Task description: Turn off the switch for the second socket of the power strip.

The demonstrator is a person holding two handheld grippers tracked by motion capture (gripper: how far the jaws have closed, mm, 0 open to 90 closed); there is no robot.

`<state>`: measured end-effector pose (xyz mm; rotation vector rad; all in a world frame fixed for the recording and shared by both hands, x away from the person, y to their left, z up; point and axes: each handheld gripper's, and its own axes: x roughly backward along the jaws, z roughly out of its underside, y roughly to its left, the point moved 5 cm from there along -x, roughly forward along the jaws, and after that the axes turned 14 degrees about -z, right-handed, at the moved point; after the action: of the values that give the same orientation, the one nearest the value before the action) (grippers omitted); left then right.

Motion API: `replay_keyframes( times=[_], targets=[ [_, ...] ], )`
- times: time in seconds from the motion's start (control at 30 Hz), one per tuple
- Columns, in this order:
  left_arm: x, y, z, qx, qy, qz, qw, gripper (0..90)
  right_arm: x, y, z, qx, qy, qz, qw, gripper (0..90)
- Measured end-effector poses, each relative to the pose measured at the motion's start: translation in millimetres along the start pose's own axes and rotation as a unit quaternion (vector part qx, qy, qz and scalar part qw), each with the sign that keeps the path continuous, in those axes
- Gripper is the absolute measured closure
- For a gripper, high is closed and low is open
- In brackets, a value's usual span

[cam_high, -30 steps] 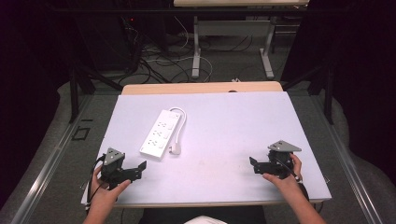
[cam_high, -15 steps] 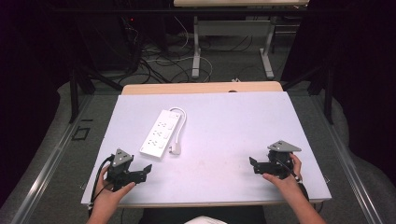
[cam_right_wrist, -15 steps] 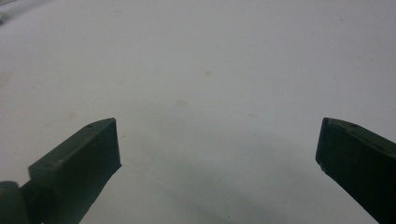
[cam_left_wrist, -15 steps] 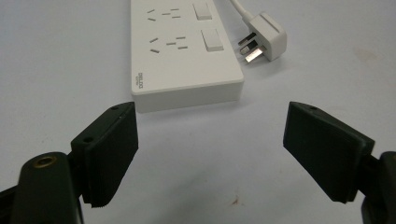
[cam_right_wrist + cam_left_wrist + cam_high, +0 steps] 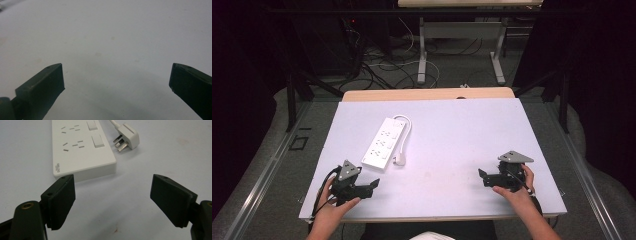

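A white power strip (image 5: 384, 142) lies slantwise on the left half of the white table (image 5: 452, 135), and its white plug (image 5: 400, 159) rests beside its near end. My left gripper (image 5: 373, 185) sits near the front left edge, jaws pointing right. In the left gripper view the power strip (image 5: 82, 152) and plug (image 5: 127, 138) lie just beyond the left gripper (image 5: 112, 202). It is open with nothing between the pads, and its jaws have just been closing a little. My right gripper (image 5: 482, 176) rests at the front right, open over bare table, as the right gripper view (image 5: 116, 82) shows.
A wooden strip (image 5: 427, 94) edges the table's far side. Beyond it on the floor are desk legs (image 5: 422, 55) and tangled cables (image 5: 382, 62). A cable (image 5: 319, 192) trails from the left gripper over the front edge.
My left gripper has shifted slightly right along the front edge, toward the power strip's near end, and its jaws look a little narrower. The right gripper has stayed put.
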<state>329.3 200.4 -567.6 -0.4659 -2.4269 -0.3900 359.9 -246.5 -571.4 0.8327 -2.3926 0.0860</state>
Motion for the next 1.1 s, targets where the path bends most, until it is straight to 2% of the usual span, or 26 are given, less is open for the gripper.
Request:
replay_keyframes(
  times=[0.07, 0.2, 0.43, 0.5, 0.57, 1.03, 1.1],
  targets=[
    [0.0, -1.2, 0.8, -0.005, 0.010, 0.003, 0.9999, 22.2, 0.6, 0.2, 0.3, 0.001, 0.004, -0.002, 1.0000, 0.0],
    [-0.6, -4.2, 0.9, 0.001, 0.016, 0.001, 0.9999, 22.9, -0.4, 1.1, 0.5, -0.002, 0.003, -0.005, 1.0000, 0.0],
    [0.6, -2.9, -3.4, 0.007, 0.012, -0.003, 0.9999, 23.4, -0.8, 1.0, 0.7, -0.002, 0.002, -0.006, 1.0000, 0.0],
    [0.2, -3.3, -5.0, 0.015, 0.009, -0.001, 0.9999, 24.1, -1.0, 1.2, 0.5, -0.002, 0.002, -0.006, 1.0000, 0.0],
    [0.9, -2.2, -6.3, 0.012, 0.014, -0.001, 0.9998, 25.2, -0.8, 1.6, 0.4, -0.002, 0.002, -0.004, 1.0000, 0.0],
    [5.2, 0.9, -26.8, 0.045, 0.014, 0.008, 0.9988, 35.0, -0.4, 0.2, 0.6, -0.005, 0.002, -0.005, 1.0000, 0.0],
    [5.8, 1.1, -29.9, 0.043, 0.016, 0.011, 0.9989, 36.5, -0.7, 0.1, 0.6, -0.004, 0.001, -0.006, 1.0000, 0.0]
  ],
)
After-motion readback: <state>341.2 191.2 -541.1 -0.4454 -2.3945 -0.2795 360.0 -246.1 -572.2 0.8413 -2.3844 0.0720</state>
